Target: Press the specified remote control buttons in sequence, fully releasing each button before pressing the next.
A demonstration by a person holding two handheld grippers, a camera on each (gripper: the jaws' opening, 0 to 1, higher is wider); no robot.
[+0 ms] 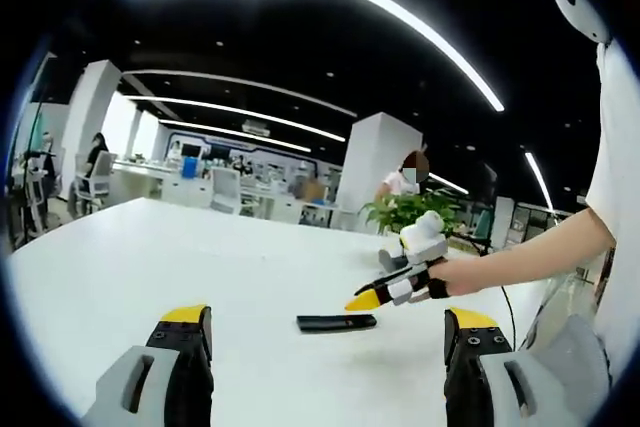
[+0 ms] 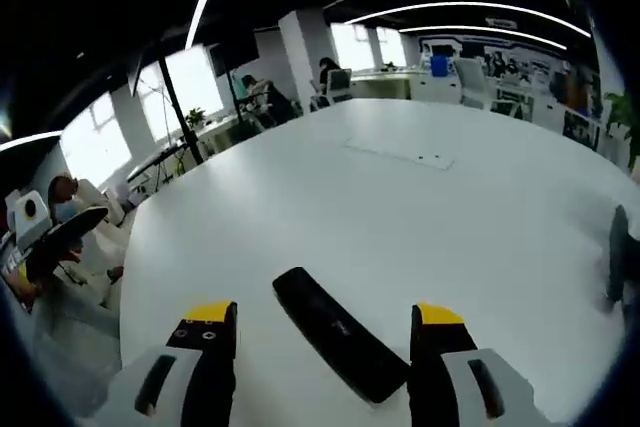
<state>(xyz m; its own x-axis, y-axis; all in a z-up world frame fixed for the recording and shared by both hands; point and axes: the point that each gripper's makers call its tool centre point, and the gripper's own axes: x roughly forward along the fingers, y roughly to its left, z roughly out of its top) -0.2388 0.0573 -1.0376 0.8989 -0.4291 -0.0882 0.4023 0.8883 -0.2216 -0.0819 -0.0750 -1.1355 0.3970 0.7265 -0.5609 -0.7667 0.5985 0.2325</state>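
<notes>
A large open office is seen behind a broad white table point(image 1: 120, 267), with long ceiling light strips, white pillars, desks with chairs and a potted plant point(image 1: 405, 209) at the far edge; seated people are visible in the distance.

In the left gripper view, the left gripper point(image 1: 328, 332) is held low over the table with its yellow-tipped jaws spread wide and nothing between them. The black remote control point(image 1: 336, 323) lies flat on the table ahead of these jaws, roughly midway between them but nearer the right jaw, and apart from both. Beyond it the right gripper point(image 1: 368, 298) is seen entering from the right, held in a person's hand point(image 1: 462, 275), its yellow tip pointing down toward the remote and appearing just above its far end; whether contact is made cannot be told.

In the right gripper view, the right gripper's point(image 2: 325, 325) jaws are likewise spread apart and empty. The remote control point(image 2: 338, 332) lies between them, running diagonally from near the left jaw toward the right jaw, close beneath the tips. Its buttons cannot be made out.

The step in hand is judged to be the approach to a button press, with no press yet confirmed. For the next move, one jaw tip would need to be lowered onto the required button, pressed squarely so the remote is not slid, and then lifted fully clear before the next button is sought.
</notes>
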